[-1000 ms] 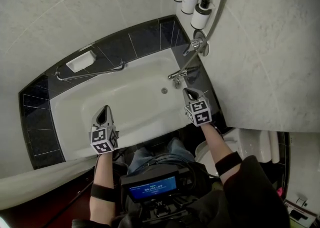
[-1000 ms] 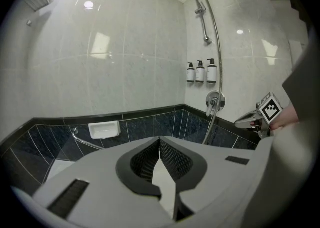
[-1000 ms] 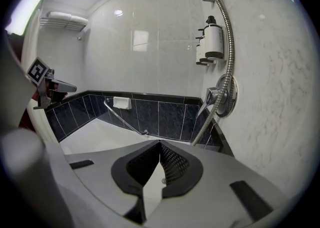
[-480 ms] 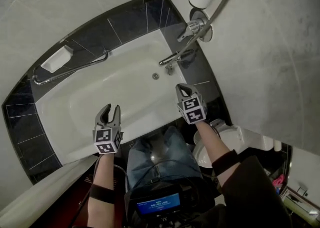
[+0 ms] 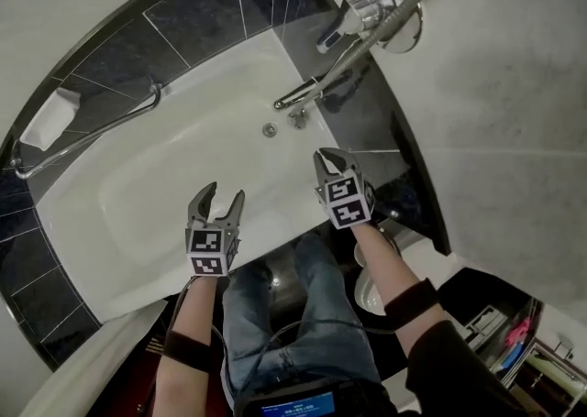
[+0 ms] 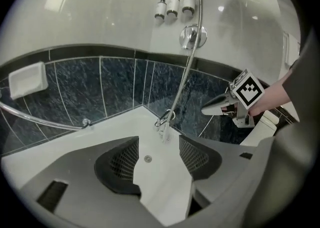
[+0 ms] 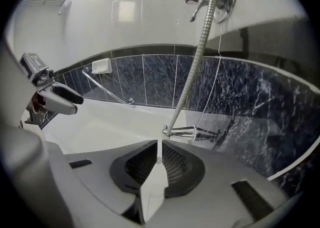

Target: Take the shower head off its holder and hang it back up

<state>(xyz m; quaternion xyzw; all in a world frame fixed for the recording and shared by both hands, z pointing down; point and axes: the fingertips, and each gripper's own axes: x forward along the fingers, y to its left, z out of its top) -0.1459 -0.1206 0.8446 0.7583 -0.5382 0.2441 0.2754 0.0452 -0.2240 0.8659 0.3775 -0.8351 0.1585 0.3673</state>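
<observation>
Left gripper [image 5: 222, 193]: jaws spread wide, just been opening, nothing between them. It hangs over the near rim of the tub [image 5: 128, 195]. Right gripper [image 5: 325, 157]: jaws parted by a thin slit only, just begun opening, empty. It sits at the tub's corner, short of the tap [image 5: 298, 94]. Hose [image 7: 200, 41] climbs from the tap past the wall valve [image 5: 381, 5] and out at the top edge. Shower head itself not in frame.
</observation>
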